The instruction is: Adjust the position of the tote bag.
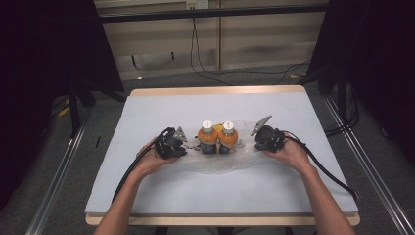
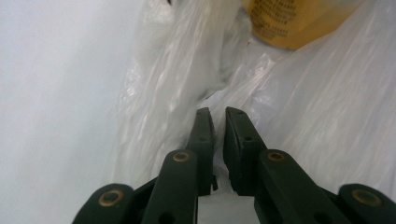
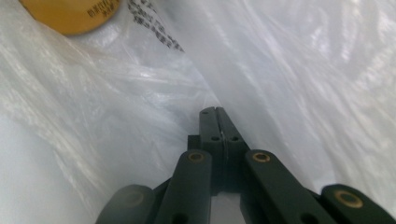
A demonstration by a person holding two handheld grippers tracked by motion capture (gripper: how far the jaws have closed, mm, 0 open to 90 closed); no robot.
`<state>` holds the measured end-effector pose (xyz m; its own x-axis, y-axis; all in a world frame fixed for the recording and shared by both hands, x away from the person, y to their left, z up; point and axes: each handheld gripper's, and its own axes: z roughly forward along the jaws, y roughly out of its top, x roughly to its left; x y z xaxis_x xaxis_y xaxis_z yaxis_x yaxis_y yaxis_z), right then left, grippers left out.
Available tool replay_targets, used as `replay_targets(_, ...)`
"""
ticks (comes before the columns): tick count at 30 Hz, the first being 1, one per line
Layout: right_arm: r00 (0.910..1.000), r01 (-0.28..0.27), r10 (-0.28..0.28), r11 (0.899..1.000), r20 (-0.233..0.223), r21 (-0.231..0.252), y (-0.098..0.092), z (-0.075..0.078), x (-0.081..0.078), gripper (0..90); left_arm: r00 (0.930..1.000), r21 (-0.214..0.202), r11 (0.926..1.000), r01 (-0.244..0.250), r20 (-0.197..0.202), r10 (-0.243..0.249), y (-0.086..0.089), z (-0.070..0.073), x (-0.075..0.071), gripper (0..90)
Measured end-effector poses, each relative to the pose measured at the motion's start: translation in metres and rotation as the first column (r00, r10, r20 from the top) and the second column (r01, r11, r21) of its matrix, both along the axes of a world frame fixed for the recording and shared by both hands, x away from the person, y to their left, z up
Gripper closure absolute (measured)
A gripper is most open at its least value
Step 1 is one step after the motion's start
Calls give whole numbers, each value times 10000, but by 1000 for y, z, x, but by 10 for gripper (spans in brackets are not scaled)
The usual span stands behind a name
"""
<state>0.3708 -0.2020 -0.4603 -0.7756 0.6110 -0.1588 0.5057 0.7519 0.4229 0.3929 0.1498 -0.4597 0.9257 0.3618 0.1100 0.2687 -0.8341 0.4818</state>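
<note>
Two orange bottles with white caps, one [image 1: 207, 138] beside the other [image 1: 228, 137], stand mid-table on a crumpled clear plastic bag [image 1: 215, 164]. My left gripper [image 1: 190, 145] lies at the bag's left edge. In the left gripper view its jaws [image 2: 217, 113] stand a narrow gap apart over bunched bag film [image 2: 303, 107], below a bottle's orange label [image 2: 289, 23]. My right gripper [image 1: 251, 144] is at the bag's right edge. In the right gripper view its jaws [image 3: 215, 111] are pressed together where the film's [image 3: 303, 70] creases meet. An orange bottle [image 3: 70, 14] shows at the top left.
The table [image 1: 147, 196] is covered with a pale sheet, bare all around the bag. A cable [image 1: 328, 171] trails from each gripper toward the front edge. Dark stands and floor cables surround the table.
</note>
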Motion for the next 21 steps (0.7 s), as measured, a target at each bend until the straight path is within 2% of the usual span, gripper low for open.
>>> replay_targets(3,9996,249,-249,9997,-103,40,-6,0,-1,900,10000,-6,10000,-11,-36,11,4,0,0,820)
replay_targets(6,9998,179,-179,9998,-83,5,-12,1,-1,900,10000,45,10000,6,-47,-6,5,0,-1,826)
replay_targets(9,9994,323,-324,9994,-107,-104,-16,1,-3,900,10000,188,9998,60,61,-61,5,1,-3,835)
replay_targets(12,9987,503,-503,9978,10,-423,-24,1,-5,900,9999,271,9995,133,72,-135,6,1,-5,847)
replay_targets(18,9931,1168,-1169,9928,-25,-269,-57,1,-12,900,9998,279,9994,190,52,-192,7,1,-4,849)
replay_targets(21,9928,1200,-1199,9927,33,-106,-67,0,-15,900,9999,233,9996,131,21,-131,7,1,-4,850)
